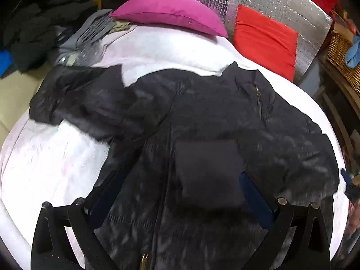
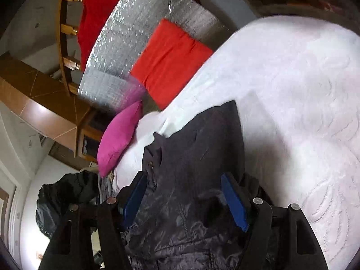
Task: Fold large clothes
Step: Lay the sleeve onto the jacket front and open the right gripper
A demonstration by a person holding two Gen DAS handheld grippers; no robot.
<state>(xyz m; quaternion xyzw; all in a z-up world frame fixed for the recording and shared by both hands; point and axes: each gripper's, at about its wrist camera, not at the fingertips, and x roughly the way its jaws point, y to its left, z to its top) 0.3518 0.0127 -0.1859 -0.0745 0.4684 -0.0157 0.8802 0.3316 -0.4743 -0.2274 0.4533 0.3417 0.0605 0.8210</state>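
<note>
A large black puffer jacket (image 1: 202,117) lies spread on the white bed cover (image 1: 56,157), front up, with its zipper down the middle and one sleeve stretched to the left. My left gripper (image 1: 180,180) hovers open just above the jacket's lower front; a dark cuff or flap (image 1: 209,173) lies between its blue pads. My right gripper (image 2: 184,193) is also open, with bunched jacket fabric (image 2: 191,157) lying between its blue pads (image 2: 234,200), not clamped.
A magenta pillow (image 1: 171,11) and a red cushion (image 1: 265,38) sit at the head of the bed against a silver foil panel (image 1: 270,0). Grey and dark clothes (image 1: 45,27) pile at the left. A wicker basket (image 1: 342,54) stands right.
</note>
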